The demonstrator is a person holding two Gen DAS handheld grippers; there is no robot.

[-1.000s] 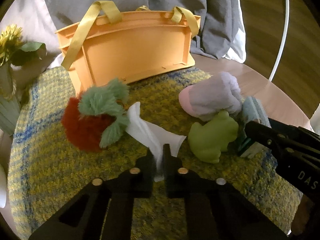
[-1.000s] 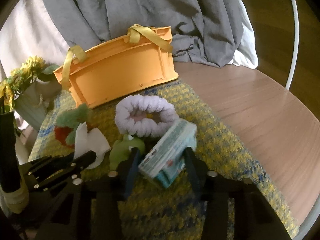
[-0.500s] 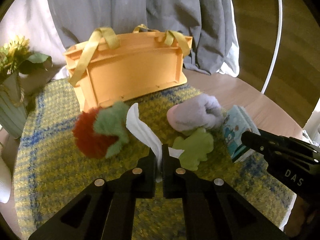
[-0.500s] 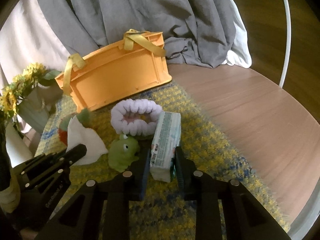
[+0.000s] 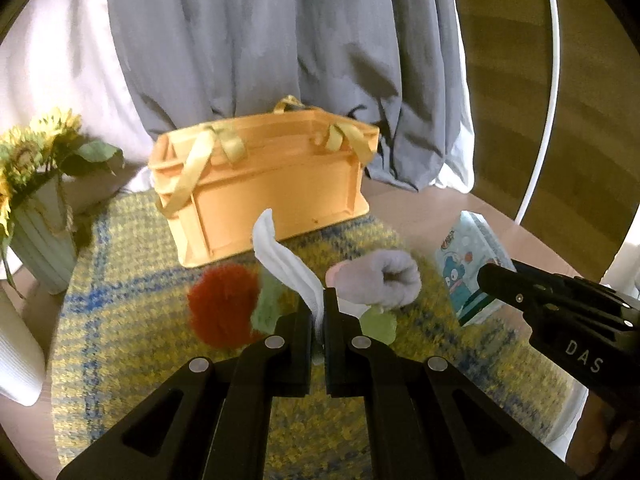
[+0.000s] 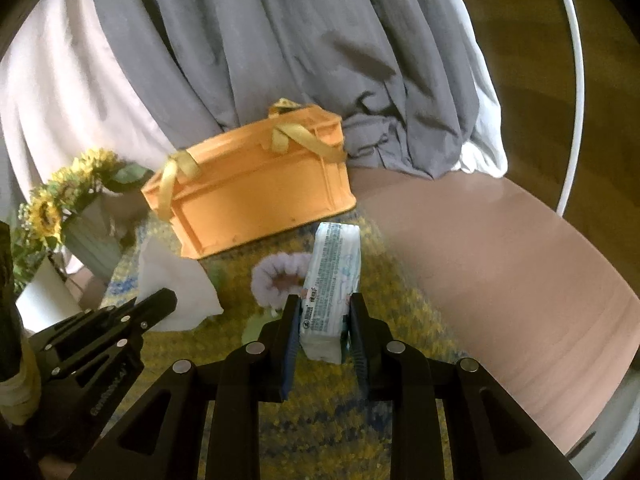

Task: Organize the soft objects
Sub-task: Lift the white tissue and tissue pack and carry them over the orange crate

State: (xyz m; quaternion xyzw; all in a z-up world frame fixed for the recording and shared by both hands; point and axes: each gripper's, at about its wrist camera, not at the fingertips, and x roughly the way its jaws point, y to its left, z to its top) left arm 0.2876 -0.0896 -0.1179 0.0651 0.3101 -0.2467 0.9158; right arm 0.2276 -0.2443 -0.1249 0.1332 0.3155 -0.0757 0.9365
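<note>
Both grippers have come up since a second ago, so the basket (image 5: 264, 196) now sits smaller and farther off in both views, and the tissue pack (image 6: 330, 280) I had tilted on the mat now stands on end, lifted in my right tongs.

Going left to right: there's a pale vase of sunflowers (image 5: 28, 160) at the far left edge of the yellow-and-blue mat (image 5: 128, 320). Then the red and green pom-pom (image 5: 228, 304) lying on the mat in front of the orange basket with its yellow ribbon handles. My left gripper (image 5: 319, 312) is pinched tight on a white tissue (image 5: 280, 256), which curls up from between the fingers, raised off the mat. Just past it, the lilac scrunchie (image 5: 384, 280) lies on the mat with the green frog toy (image 5: 378, 324) peeking out right below it, touching or nearly so, can't tell which. Furthest right, my right gripper (image 6: 324, 320) is clamped on the tissue pack's two sides, holding it above the mat near the scrunchie. Grey cloth (image 6: 320, 60) hangs behind the basket, bare wooden table (image 6: 500, 260) off to the right.
</note>
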